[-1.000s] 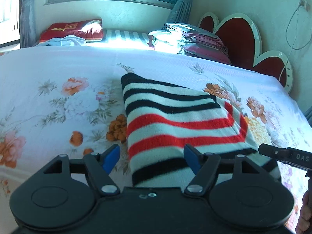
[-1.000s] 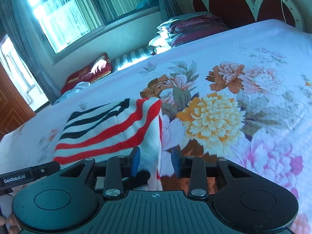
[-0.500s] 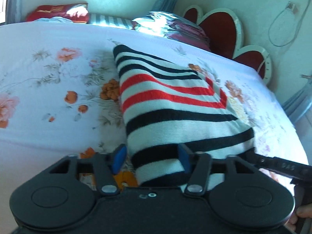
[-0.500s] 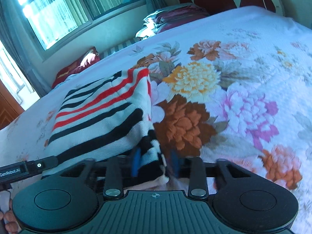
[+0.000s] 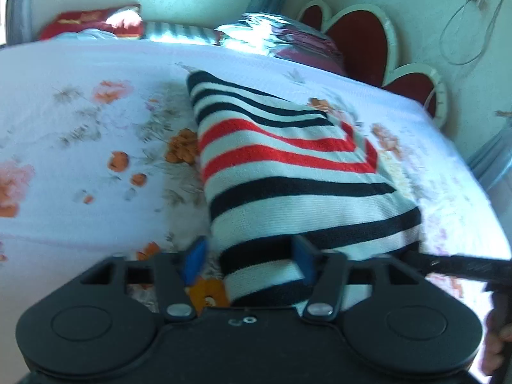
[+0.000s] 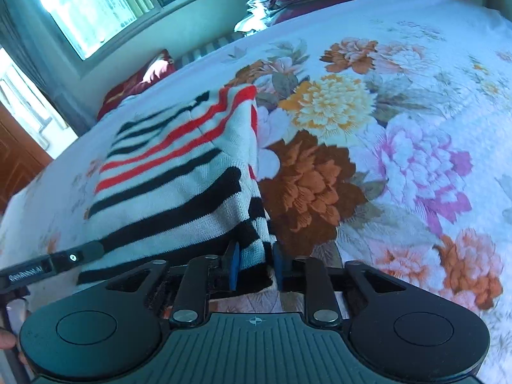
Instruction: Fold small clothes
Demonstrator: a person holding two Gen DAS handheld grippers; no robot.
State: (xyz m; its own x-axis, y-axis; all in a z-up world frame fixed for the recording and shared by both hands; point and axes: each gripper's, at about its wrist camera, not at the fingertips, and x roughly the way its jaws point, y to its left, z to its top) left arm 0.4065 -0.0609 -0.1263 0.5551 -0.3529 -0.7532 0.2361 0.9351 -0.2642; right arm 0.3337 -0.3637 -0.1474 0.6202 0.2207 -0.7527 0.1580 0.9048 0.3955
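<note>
A small knit sweater (image 5: 288, 172) with black, red and white stripes lies folded on the floral bedsheet (image 5: 80, 147). My left gripper (image 5: 249, 256) is open, its blue pads on either side of the sweater's near left edge. In the right wrist view the sweater (image 6: 179, 176) lies to the left. My right gripper (image 6: 254, 264) is shut on the sweater's near right corner, with cloth between its blue pads.
Folded bedding (image 5: 281, 44) is stacked at the head of the bed by a red heart-shaped headboard (image 5: 358, 41). A red cushion (image 5: 92, 22) lies under the window. A brown door (image 6: 16, 160) stands at far left in the right wrist view.
The sweater's near edge has been drawn toward me and laid lower on the bed. Both grippers have come down with it. The left jaws stay apart, the right jaws stay closed on cloth.
</note>
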